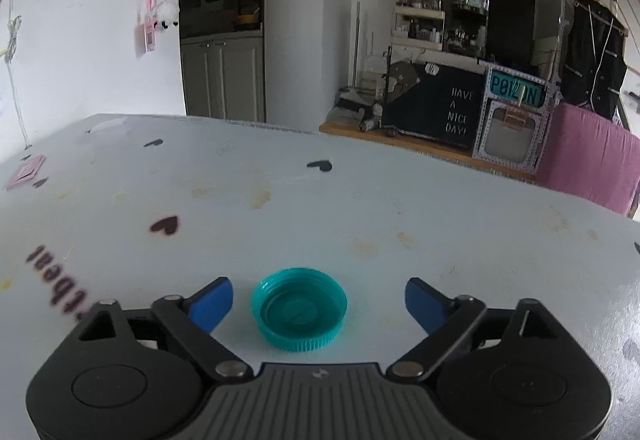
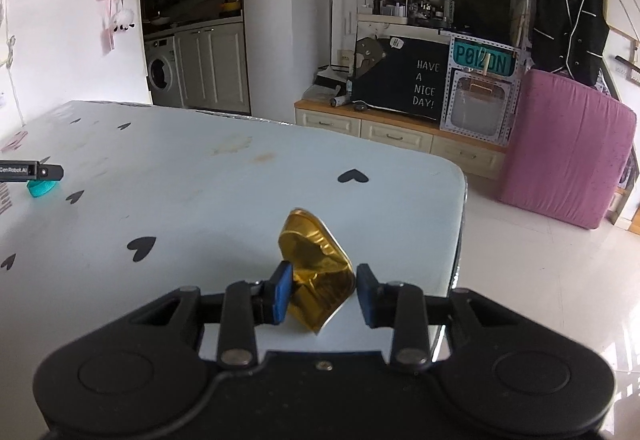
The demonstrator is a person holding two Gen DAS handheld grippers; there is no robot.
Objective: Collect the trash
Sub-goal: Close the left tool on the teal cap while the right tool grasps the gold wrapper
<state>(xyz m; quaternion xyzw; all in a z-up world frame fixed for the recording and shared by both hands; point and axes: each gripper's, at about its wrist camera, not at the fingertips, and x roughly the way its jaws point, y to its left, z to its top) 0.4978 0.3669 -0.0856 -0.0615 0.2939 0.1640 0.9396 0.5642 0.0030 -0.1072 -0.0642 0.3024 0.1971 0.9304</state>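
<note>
Our left tool spreads wide around the cap; our right tool loosely brackets the foil, not clamped.

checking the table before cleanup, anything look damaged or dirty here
Yes. The gold foil wrapper between the right gripper jaws is crumpled and stands on edge near the table corner. A teal bottle cap lies upside down, loose, between the open left gripper jaws. The tabletop shows brownish stains.

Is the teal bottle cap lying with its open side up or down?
Open side up: the teal cap shows its hollow inside, lying on the table.
</note>
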